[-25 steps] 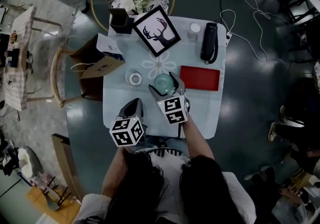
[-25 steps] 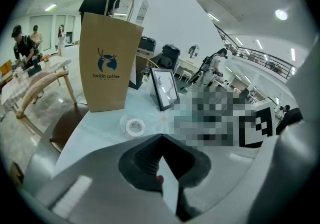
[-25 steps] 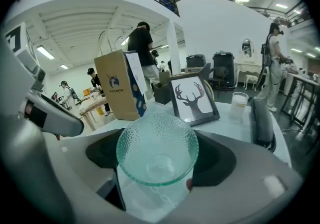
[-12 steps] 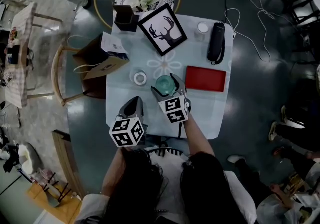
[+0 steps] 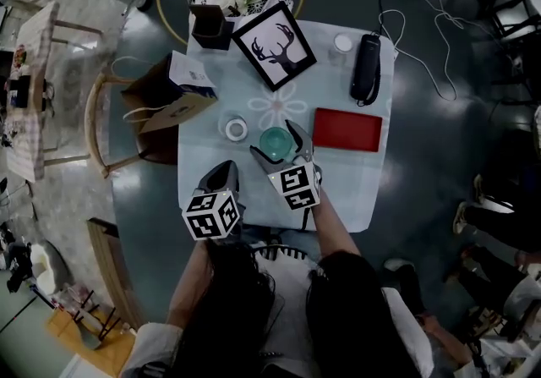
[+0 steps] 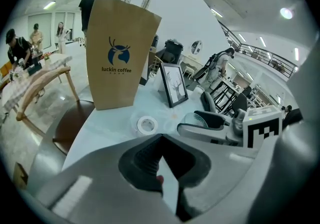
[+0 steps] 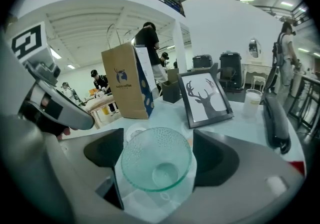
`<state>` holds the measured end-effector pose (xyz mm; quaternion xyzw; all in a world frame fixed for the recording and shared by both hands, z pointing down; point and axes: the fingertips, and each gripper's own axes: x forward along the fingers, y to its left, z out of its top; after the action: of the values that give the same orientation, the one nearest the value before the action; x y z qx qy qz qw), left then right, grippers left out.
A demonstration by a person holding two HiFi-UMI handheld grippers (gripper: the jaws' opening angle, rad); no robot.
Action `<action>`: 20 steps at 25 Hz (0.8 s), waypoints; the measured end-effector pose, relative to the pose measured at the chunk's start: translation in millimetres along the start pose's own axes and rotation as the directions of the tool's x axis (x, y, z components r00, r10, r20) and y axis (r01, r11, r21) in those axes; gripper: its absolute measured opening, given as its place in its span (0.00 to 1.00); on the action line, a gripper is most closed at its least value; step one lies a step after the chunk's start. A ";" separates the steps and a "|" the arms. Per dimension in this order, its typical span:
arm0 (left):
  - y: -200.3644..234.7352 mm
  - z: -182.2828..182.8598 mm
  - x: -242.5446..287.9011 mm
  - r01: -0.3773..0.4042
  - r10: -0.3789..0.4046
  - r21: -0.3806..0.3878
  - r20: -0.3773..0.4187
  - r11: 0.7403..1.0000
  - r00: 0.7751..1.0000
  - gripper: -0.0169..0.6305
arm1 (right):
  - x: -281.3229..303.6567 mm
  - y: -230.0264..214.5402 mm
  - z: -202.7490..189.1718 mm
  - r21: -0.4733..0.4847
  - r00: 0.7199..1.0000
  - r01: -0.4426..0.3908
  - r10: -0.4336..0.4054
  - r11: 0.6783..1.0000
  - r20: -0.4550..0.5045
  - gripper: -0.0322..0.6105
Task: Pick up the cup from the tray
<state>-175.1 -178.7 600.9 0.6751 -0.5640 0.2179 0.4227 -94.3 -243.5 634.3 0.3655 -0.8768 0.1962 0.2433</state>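
My right gripper point(image 5: 272, 139) has just been opening its jaws, now spread round the green cup point(image 5: 276, 144) without pinching it, on the table point(image 5: 342, 186) just beside the red tray point(image 5: 347, 130); my left gripper point(image 5: 225, 170) is pressed together, empty; next, I judge, close evenly on the cup's wall, then lift.

In the left gripper view the right gripper point(image 6: 188, 122) covered most of the cup point(image 6: 194, 118), and the top edge cut off the bag's point(image 6: 120, 52) handles. In the right gripper view the cup hid part of the roll point(image 7: 133, 130), and only a red sliver of the tray point(image 7: 298, 168) showed. From the head view the bag's print was too small to read, and bag and table point(image 5: 355, 190) hid much of the chair point(image 5: 106, 127).
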 end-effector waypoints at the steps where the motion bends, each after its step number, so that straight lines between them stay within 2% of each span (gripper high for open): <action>1: 1.7 -1.5 0.9 -0.001 0.001 0.001 0.000 1.000 1.000 0.03 | -2.9 0.8 4.0 0.008 1.000 -0.006 0.006 1.000 0.014 0.77; 4: 1.3 0.0 0.9 0.010 -0.010 0.006 0.011 1.000 1.000 0.03 | -13.1 -0.3 18.0 0.031 0.998 -0.003 0.001 1.000 0.058 0.79; 8: -5.4 7.0 -2.1 0.026 -0.026 0.006 0.041 1.000 0.999 0.03 | -35.3 -9.8 40.4 0.062 0.991 0.036 -0.044 0.997 0.126 0.79; 10: -12.4 10.3 -4.7 0.040 -0.040 0.012 0.059 0.999 0.997 0.03 | -49.8 -17.7 45.8 0.097 0.988 0.052 -0.065 0.994 0.143 0.77; 12: -20.5 12.8 -8.1 0.055 -0.056 0.022 0.076 0.998 0.996 0.03 | -66.7 -26.4 46.9 0.142 0.985 0.077 -0.098 0.987 0.144 0.56; 17: -43.5 17.4 -20.1 0.091 -0.097 0.055 0.117 0.994 0.988 0.03 | -115.9 -46.5 48.9 0.267 0.961 0.172 -0.221 0.948 0.168 0.30; 20: -60.2 19.9 -27.2 0.114 -0.125 0.082 0.141 0.990 0.982 0.03 | -142.3 -54.2 46.0 0.302 0.943 0.223 -0.284 0.927 0.173 0.21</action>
<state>-129.2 -178.8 549.5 0.7370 -0.5434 0.1631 0.3674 20.0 -225.4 525.1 0.5257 -0.8066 0.2435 0.1175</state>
